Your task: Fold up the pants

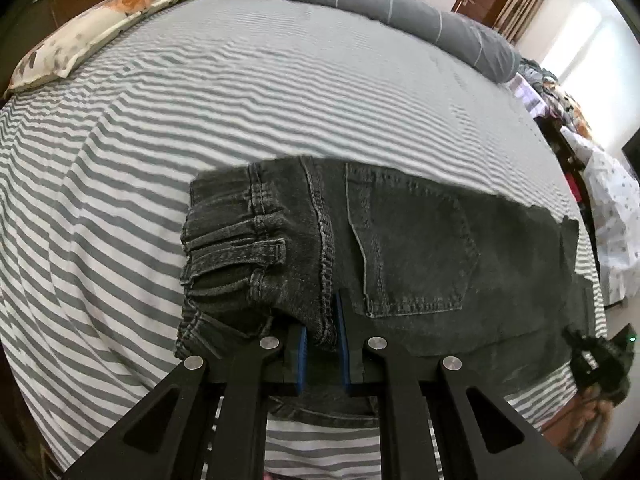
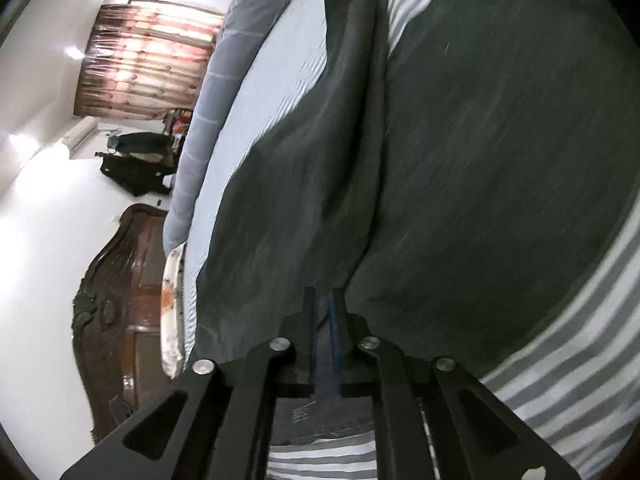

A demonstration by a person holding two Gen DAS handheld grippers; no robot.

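Left wrist view shows your left gripper [image 1: 322,344] with jaws clamped on the waistband of the dark grey denim pants [image 1: 420,248], spread on the grey-and-white striped bed [image 1: 120,184]. Your right gripper [image 2: 325,340] pinches leg fabric — blurred. Legs look doubled lengthwise already; crosswise folds remain, I'd judge.

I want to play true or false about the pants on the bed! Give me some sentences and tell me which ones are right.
1. The pants are dark grey denim. True.
2. The bedsheet has polka dots. False: it has grey and white stripes.
3. The left gripper is pinching the pants near the waistband. True.
4. The right gripper is wide open and holds nothing. False: its jaws are closed on pants fabric.
5. A flowery pillow lies at the far left of the bed. True.
6. The pants hang on a hanger. False: they lie on the bed.
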